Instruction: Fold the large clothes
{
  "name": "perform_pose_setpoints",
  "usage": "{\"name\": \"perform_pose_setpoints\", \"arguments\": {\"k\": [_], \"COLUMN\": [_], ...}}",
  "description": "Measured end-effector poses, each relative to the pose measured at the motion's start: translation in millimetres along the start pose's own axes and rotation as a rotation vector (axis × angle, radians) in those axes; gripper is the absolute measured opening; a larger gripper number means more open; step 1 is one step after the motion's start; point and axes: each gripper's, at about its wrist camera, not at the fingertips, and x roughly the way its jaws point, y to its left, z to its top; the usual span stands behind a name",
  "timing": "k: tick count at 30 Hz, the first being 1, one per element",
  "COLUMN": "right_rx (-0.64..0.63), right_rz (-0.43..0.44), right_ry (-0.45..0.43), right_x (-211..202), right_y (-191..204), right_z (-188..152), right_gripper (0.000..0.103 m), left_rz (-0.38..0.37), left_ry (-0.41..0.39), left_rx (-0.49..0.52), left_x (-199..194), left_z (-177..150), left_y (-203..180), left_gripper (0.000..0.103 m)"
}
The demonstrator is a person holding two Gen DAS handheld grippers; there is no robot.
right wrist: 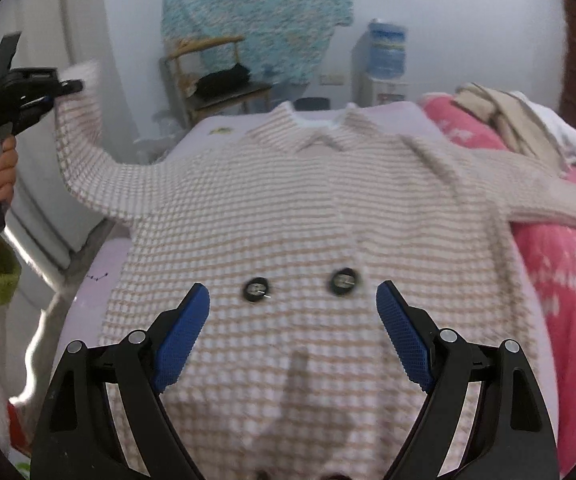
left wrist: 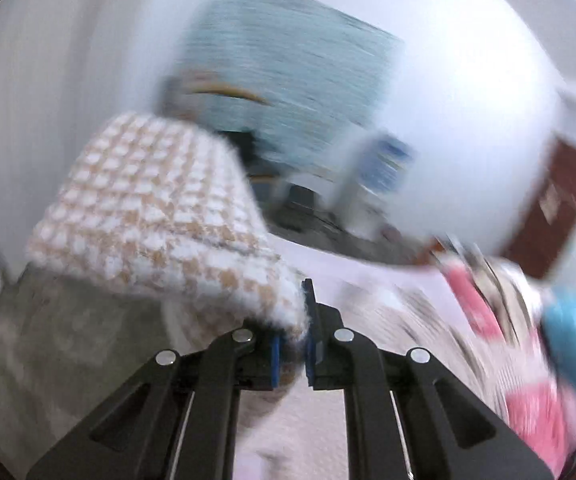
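Note:
A large beige-and-white checked sweater (right wrist: pixel 288 216) with two dark buttons (right wrist: pixel 255 289) lies front up on the bed. My right gripper (right wrist: pixel 293 300) is open and empty, hovering over the sweater's lower front near the buttons. My left gripper (left wrist: pixel 293 350) is shut on the cuff of the sweater's left sleeve (left wrist: pixel 144 200) and holds it raised; in the right wrist view this gripper (right wrist: pixel 70 88) shows at the far left with the sleeve (right wrist: pixel 84 152) lifted off the bed. The other sleeve (right wrist: pixel 528 184) lies stretched out to the right.
A pink patterned blanket (right wrist: pixel 560 264) and a pile of clothes (right wrist: pixel 520 120) lie at the right of the bed. A wooden chair (right wrist: pixel 216 80), a water dispenser (right wrist: pixel 384 64) and a hanging turquoise cloth (right wrist: pixel 256 12) stand behind. The bed's lilac sheet (right wrist: pixel 100 268) edge is on the left.

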Motion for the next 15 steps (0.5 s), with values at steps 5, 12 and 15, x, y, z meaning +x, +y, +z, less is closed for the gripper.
{"name": "perform_pose_setpoints", "arguments": {"k": [5,12,15], "right_rx": [0.068,0.165,0.174], "right_rz": [-0.051,-0.031,0.037], "right_ry": [-0.029,0.052,0.061], "right_x": [-27.3,-32.7,-32.2], "right_y": [-38.4,-94.6,-108.5], "right_z": [-12.8,-36.5,-25.1], "right_gripper": [0.085,0.086,0.086], "left_rz": [-0.116,-0.087,-0.105], "left_ry": [0.227,0.372,0.346], "left_rx": [0.232,0.271,0.227], "left_x": [31.2,68.1,56.2], "left_z": [-69.7,-154.7,-157.1], "left_y": [-100.7,-105.7,-91.8], "left_gripper": [0.044,0.076,0.081]}}
